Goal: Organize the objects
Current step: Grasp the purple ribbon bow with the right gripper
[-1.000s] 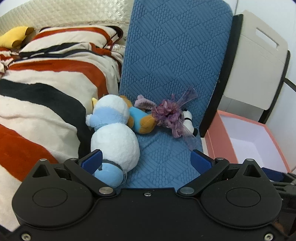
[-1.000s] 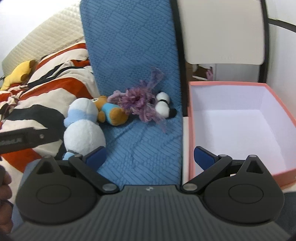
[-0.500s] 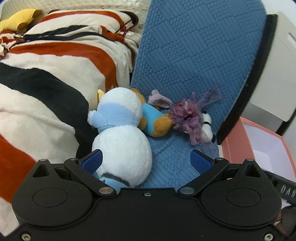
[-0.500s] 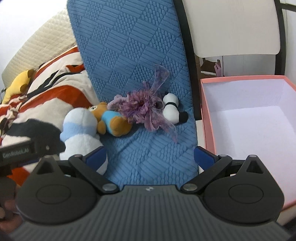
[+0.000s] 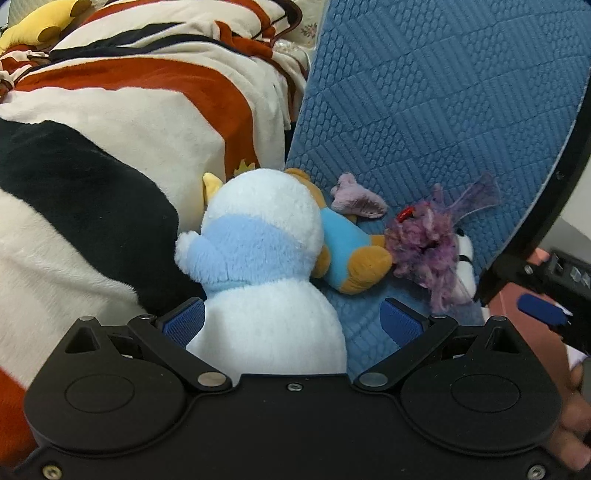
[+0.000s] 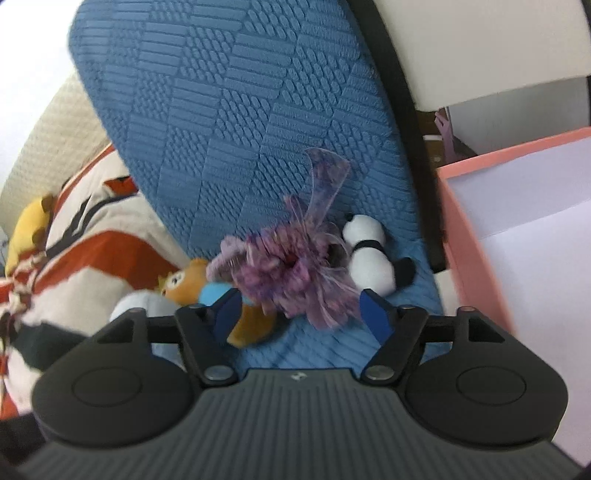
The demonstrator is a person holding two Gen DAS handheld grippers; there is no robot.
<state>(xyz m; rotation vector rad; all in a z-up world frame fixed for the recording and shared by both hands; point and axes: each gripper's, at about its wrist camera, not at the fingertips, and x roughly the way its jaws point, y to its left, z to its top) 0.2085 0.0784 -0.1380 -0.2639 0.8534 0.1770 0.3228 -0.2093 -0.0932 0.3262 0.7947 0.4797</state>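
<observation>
A white and light-blue plush [image 5: 258, 266] lies on the blue quilted cushion [image 5: 424, 92], and its body sits between the open jaws of my left gripper [image 5: 291, 323]. Beside it lie a brown bear in a blue shirt [image 5: 347, 247], a purple fluffy toy [image 5: 424, 243] and a small panda [image 6: 369, 258]. My right gripper [image 6: 301, 314] is open, with the purple fluffy toy [image 6: 295, 269] just ahead, between its fingertips. The bear [image 6: 199, 284] shows to its left.
A pink box with a white inside [image 6: 524, 236] stands open to the right of the cushion. A striped orange, black and cream blanket [image 5: 110, 129] lies on the left, with a yellow plush [image 5: 40, 22] at the far back. A white chair back [image 6: 480, 48] stands behind.
Both grippers have moved forward toward the toys. The left one now has the white and blue plush between its jaws; the right one has closed in on the purple toy.
</observation>
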